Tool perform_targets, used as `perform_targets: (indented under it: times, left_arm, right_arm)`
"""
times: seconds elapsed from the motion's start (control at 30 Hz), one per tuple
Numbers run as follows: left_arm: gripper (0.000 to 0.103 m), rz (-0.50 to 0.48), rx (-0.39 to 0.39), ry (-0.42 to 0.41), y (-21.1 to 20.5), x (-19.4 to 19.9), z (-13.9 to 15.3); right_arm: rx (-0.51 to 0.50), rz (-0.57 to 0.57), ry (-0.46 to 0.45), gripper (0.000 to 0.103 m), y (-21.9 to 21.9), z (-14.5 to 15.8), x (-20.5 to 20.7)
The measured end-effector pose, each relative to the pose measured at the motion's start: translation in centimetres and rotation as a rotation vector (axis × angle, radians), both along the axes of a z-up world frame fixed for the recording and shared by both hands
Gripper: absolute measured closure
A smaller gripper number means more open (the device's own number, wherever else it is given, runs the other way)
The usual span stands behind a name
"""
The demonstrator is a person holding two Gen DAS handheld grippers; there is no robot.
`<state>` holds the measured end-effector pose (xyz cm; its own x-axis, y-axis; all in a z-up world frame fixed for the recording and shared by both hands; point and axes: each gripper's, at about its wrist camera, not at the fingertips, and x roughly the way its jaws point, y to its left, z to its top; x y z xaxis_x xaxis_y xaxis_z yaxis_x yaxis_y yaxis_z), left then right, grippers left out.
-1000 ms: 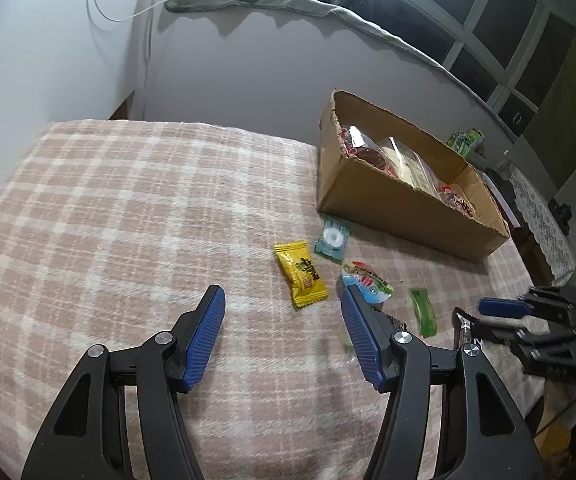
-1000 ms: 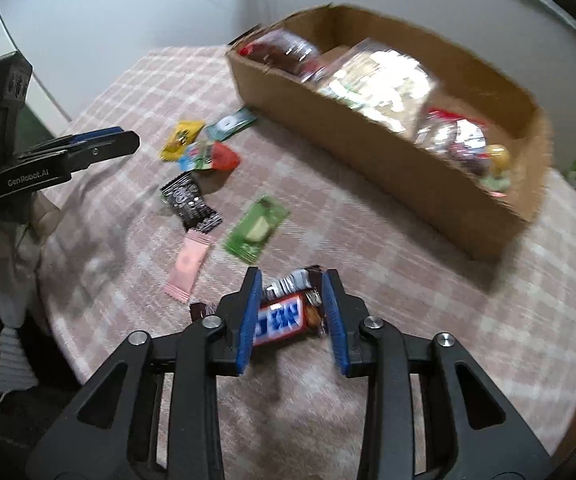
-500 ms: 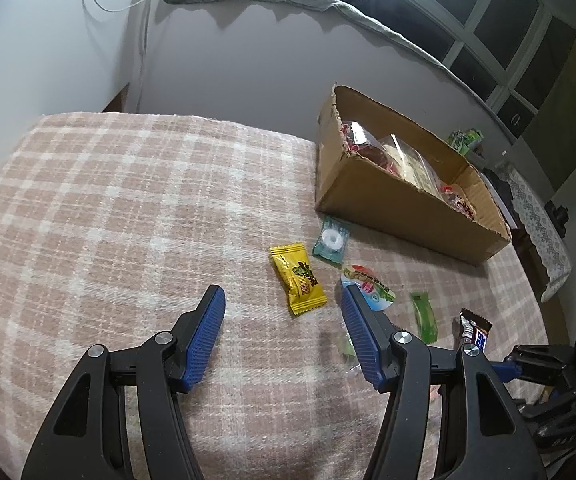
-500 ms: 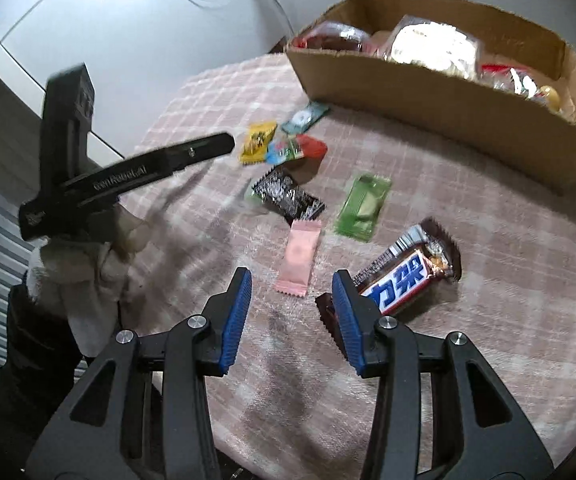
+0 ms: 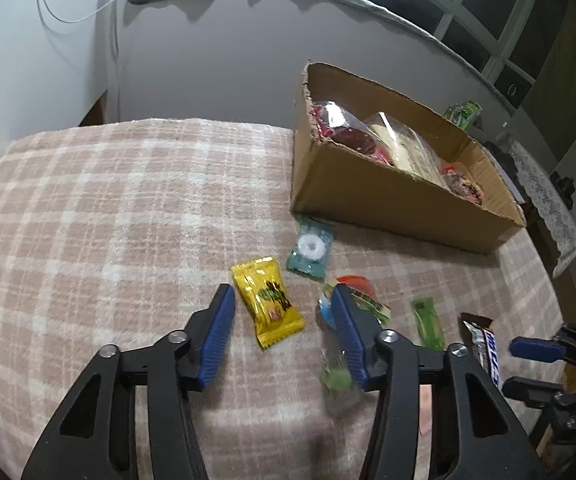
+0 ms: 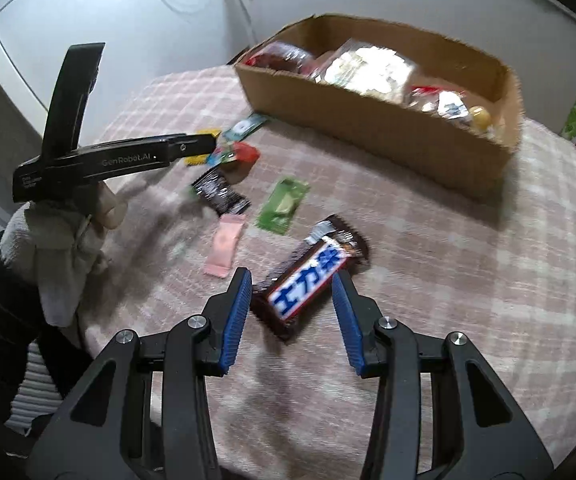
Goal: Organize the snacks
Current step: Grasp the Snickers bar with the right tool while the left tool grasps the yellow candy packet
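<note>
Left gripper point(image 5: 282, 300): jaws unclenched, just been closing, straddling a yellow candy packet point(image 5: 267, 306) without pressing it. Teal mint packet point(image 5: 311, 249) at one o'clock of the yellow one; red-and-green packet point(image 5: 358, 294) just beside the right finger; green sachet point(image 5: 428, 322) at three o'clock. Cardboard box point(image 5: 376, 196) of snacks beyond, at one o'clock.

Right gripper point(image 6: 291, 286): jaws apart, grasping nothing, chocolate bar point(image 6: 312, 276) lying between the fingertips on the plaid cloth point(image 6: 468, 280). Pink sachet point(image 6: 226, 244) at ten o'clock, black packet point(image 6: 218, 192) beyond it.
</note>
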<state>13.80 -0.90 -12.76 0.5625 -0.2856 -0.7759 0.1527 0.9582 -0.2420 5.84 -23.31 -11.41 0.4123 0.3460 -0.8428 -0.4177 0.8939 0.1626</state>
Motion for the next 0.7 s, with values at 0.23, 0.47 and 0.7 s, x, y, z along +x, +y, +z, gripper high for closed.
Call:
perform_targets:
  times: [0.23, 0.47, 0.7]
  left_arm:
    - [0.061, -0.001, 0.049, -0.003, -0.6, 0.8, -0.5]
    - [0.069, -0.031, 0.134, -0.024, -1.4, 0.5, -0.6]
    - [0.079, -0.046, 0.166, -0.049, -1.2, 0.2, -0.7]
  right_arm:
    - [-0.059, -0.064, 0.003, 0.056, 0.7, -1.4, 1.2]
    - [-0.083, -0.044, 0.005, 0.050, 2.9, -2.4, 2.0]
    - [-0.162, -0.005, -0.013, 0.062, 3.5, -3.2, 2.0]
